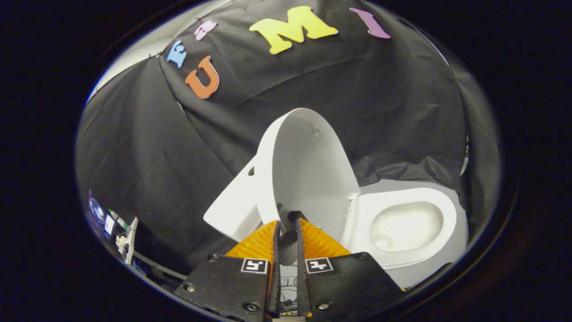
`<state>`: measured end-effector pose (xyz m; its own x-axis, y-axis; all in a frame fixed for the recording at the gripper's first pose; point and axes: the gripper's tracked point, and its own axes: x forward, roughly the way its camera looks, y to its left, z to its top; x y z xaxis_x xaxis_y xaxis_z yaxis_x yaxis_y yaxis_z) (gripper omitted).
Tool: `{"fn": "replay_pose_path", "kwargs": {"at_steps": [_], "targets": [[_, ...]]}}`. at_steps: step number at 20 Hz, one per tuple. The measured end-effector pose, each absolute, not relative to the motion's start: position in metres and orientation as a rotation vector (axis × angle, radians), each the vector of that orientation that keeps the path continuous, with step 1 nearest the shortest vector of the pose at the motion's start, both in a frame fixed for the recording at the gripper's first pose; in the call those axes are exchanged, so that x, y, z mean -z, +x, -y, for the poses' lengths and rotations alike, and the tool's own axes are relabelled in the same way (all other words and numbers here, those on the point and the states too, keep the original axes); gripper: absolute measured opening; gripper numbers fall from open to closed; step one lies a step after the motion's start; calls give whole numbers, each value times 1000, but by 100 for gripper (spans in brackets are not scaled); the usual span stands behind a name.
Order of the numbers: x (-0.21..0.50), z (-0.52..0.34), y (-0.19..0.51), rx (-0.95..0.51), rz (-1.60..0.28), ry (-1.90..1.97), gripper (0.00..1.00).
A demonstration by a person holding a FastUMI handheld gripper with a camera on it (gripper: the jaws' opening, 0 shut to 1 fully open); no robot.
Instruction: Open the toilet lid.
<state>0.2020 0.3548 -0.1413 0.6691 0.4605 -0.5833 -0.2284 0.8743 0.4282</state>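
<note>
A: Gripper view. The gripper (pixel 286 223) has its two fingers pinched nearly together on the rim of the white oval plastic toilet lid (pixel 308 165). Both pads look pressed on the lid's edge, a thin slice of it showing in the slot between them.

B: Where's the lid sitting?

A: Raised, close to upright, standing between the fingers and the black cloth wall (pixel 147 156). Its hinge end meets the white ceramic toilet bowl with its seat ring (pixel 442 210), which lies uncovered beside the lid. The white tank body (pixel 232 205) is behind the lid on the other side.

B: So mostly done?

A: I'd judge yes, the lid is up and the bowl is exposed. What's left is probably resting it back and letting go.

B: Risks?

A: Grip is on a thin, smooth rim. If the fingers let go before the lid passes its balance point, it could drop back onto the seat. Pushing too hard past upright could strain the hinge or knock the lid against the tank.

B: Room to move?

A: Wall is well beyond the lid. Some small clutter (pixel 120 228) low off to the tank side, well apart from the fingers. Retreat path straight back looks free.
</note>
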Motion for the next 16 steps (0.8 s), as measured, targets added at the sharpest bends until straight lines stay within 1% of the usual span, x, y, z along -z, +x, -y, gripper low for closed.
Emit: {"fn": "replay_pose_path", "kwargs": {"at_steps": [5,15,16], "targets": [[144,-386,207,-393,-749,258,17],[146,-400,209,-370,-727,145,17],[146,-401,208,-374,-728,132,19]]}}
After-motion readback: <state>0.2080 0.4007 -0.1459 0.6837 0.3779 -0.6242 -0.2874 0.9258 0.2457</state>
